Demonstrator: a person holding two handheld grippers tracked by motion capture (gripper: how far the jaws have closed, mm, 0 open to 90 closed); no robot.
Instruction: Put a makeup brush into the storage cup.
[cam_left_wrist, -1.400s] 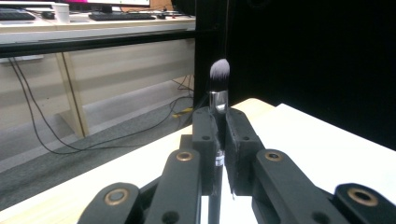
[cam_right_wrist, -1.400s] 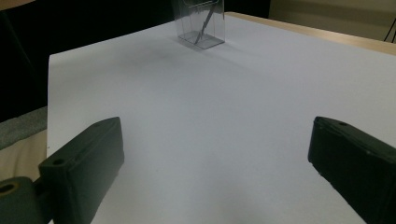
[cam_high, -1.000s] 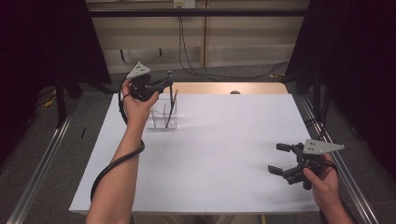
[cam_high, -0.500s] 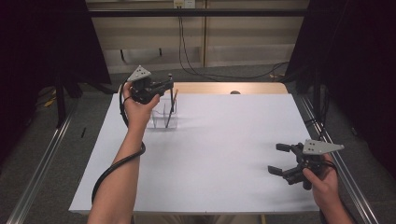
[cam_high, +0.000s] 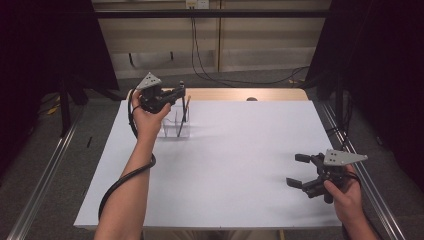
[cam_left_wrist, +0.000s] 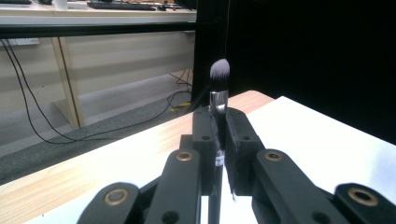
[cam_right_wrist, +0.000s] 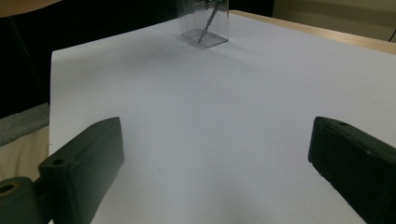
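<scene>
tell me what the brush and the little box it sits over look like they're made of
The brush has soft bristles, white at the tip and dark below, likely synthetic; a shiny silver collar, probably metal, since it reflects light; and a dark handle, plastic or painted wood, hard to tell. It is clamped in the left hand-held gripper. The box looks like clear hard plastic or acrylic: see-through walls with glossy edges.

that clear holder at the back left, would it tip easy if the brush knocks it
Probably yes. The clear holder looks thin-walled, tall and narrow for its base, so likely light. It holds only a couple of slim sticks, adding little weight. The brush, clamped upright in the left gripper above it, could nudge its rim and slide or tilt it.
</scene>
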